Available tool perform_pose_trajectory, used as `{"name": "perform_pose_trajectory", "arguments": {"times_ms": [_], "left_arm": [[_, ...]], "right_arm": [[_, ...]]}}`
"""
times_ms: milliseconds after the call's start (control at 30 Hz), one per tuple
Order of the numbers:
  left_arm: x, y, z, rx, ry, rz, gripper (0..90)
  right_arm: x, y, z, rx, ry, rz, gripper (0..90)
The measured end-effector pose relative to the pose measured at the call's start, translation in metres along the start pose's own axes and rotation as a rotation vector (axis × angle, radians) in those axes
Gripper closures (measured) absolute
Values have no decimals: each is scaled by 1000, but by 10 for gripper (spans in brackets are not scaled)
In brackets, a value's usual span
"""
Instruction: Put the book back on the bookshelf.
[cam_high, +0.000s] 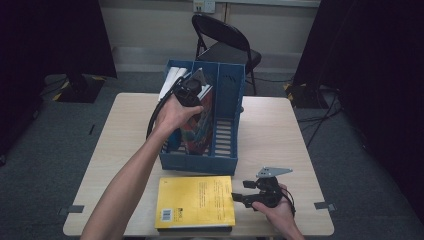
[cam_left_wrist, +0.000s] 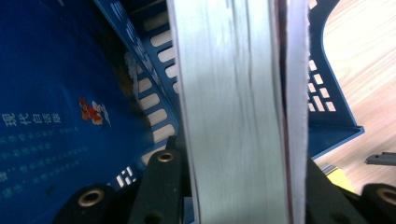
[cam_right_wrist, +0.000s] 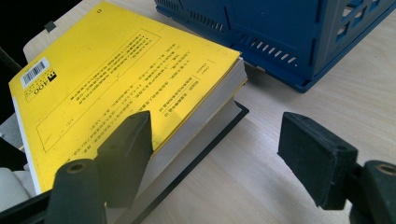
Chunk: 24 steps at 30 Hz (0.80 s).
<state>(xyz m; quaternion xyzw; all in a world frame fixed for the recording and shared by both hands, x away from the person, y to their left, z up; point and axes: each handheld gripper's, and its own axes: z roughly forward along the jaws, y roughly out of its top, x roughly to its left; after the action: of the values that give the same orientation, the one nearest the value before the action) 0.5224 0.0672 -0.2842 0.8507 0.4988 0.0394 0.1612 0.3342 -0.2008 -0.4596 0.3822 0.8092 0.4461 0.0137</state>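
A book with a colourful cover (cam_high: 196, 131) stands tilted in the middle slot of the blue file rack (cam_high: 200, 162). My left gripper (cam_high: 192, 92) is shut on its top edge. In the left gripper view the grey page block (cam_left_wrist: 233, 93) sits between the black jaws of the left gripper (cam_left_wrist: 238, 168), whose pads press on both sides. A yellow book (cam_high: 195, 202) lies flat on a dark book at the table's front edge. My right gripper (cam_high: 241, 190) rests open just right of it. In the right gripper view the right gripper (cam_right_wrist: 222, 140) has one pad over the corner of the yellow book (cam_right_wrist: 116, 79).
White books (cam_high: 170, 80) stand in the rack's left slot, and a blue-covered book (cam_left_wrist: 46, 116) leans beside the held one. The rack's right slot (cam_high: 225, 135) holds nothing. A black folding chair (cam_high: 225, 42) stands behind the wooden table (cam_high: 280, 130).
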Motion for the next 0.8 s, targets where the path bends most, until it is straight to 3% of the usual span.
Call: {"name": "perform_pose_trajectory", "arguments": {"times_ms": [300, 367, 500, 633, 800], "left_arm": [[1, 6, 0, 1, -8, -5, 736], [3, 9, -1, -3, -8, -22, 738], [4, 14, 1, -17, 10, -34, 740], [8, 20, 4, -38, 24, -84, 740], [8, 31, 5, -47, 63, -106, 740]], "right_arm": [[-2, -1, -2, -6, -1, 11, 255], [-2, -1, -1, -2, 1, 12, 256], [-1, -1, 0, 0, 6, 11, 256], [-2, -1, 0, 0, 4, 11, 256], [-3, -2, -1, 1, 7, 15, 256]]}}
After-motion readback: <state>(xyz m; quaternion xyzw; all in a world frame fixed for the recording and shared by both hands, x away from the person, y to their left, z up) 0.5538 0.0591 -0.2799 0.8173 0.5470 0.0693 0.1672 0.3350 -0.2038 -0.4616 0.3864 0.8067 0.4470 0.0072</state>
